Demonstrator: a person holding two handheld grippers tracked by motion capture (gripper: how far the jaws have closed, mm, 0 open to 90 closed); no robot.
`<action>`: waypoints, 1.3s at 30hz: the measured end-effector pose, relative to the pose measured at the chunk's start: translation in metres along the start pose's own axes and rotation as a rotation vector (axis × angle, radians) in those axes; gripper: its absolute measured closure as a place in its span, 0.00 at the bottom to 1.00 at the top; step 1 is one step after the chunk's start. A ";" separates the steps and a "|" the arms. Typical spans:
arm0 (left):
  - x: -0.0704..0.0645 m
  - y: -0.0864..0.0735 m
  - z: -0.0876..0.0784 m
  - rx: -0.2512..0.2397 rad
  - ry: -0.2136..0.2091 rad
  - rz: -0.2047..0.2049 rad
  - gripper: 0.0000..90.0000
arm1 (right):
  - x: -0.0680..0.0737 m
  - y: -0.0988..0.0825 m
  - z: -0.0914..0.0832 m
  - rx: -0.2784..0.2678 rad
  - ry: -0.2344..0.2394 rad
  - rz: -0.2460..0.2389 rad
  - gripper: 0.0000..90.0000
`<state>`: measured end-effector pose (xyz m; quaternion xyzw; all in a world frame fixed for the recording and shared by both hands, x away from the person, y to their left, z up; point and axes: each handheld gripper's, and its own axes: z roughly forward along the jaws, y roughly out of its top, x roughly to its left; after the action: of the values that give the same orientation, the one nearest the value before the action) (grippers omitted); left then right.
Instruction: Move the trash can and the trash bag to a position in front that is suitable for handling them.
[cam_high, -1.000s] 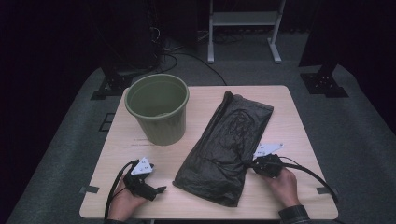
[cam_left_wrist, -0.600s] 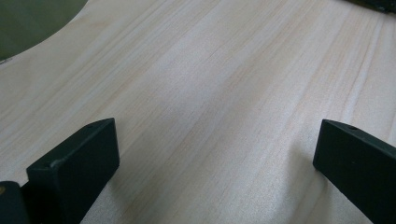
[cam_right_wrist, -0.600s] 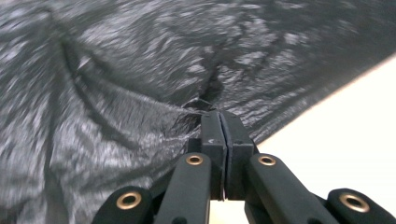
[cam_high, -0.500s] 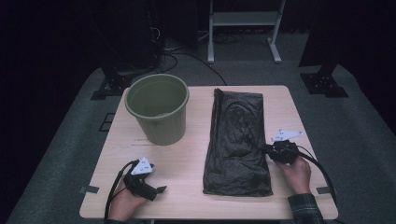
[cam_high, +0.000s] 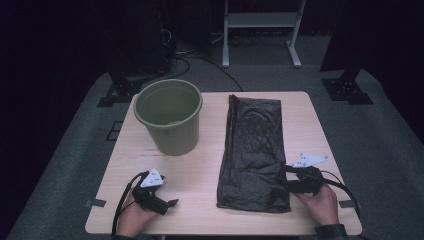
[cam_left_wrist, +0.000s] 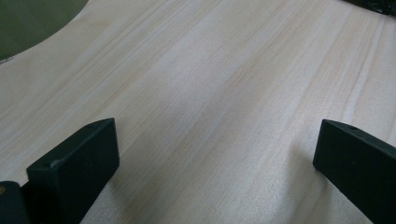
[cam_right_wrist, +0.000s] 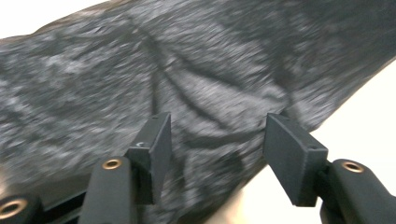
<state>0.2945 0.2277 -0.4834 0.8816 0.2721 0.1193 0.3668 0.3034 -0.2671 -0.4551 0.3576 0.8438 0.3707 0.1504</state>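
Change: the black plastic bag is now seen lying straight up and down the right half of the bench, where a second ago it was slanted, its lower end swung toward the centre of the frame.
Right jaws: the jaws of the right gripper have just been opening; in the right gripper view the bag's crinkled film is seen between and beyond the two pads, and no pad is seen pressing on it (the frame is blurred, so a light brush cannot be ruled out).
Meaning: the straightening step is judged done and the bag let go; a fresh hold on an edge is likely needed before the bag can be opened toward the bucket.
Bag's place: flat on the bench, right of centre in the high view, its lower right corner just beside the right gripper.
Green bucket: upright in the upper left part of the bench, apart from the bag, apparently empty.
Left gripper: held low at the lower left of the high view, by the bench's near edge.
Left jaws: spread wide over bare wood in the left gripper view, with nothing between them and nothing touched (a sliver of the bucket is seen at the upper left).
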 end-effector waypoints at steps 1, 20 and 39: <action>0.000 0.000 0.000 0.000 0.000 0.000 0.00 | 0.004 -0.003 0.000 0.008 0.002 -0.003 0.43; 0.000 0.000 0.000 0.000 0.000 0.000 0.00 | 0.012 -0.024 0.000 0.069 -0.002 -0.020 0.99; 0.000 0.000 0.000 -0.001 0.003 -0.002 0.00 | -0.040 -0.052 -0.050 0.034 -0.174 0.082 0.73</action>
<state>0.2944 0.2274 -0.4835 0.8810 0.2733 0.1202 0.3669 0.2797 -0.3456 -0.4597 0.4253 0.8184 0.3296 0.2017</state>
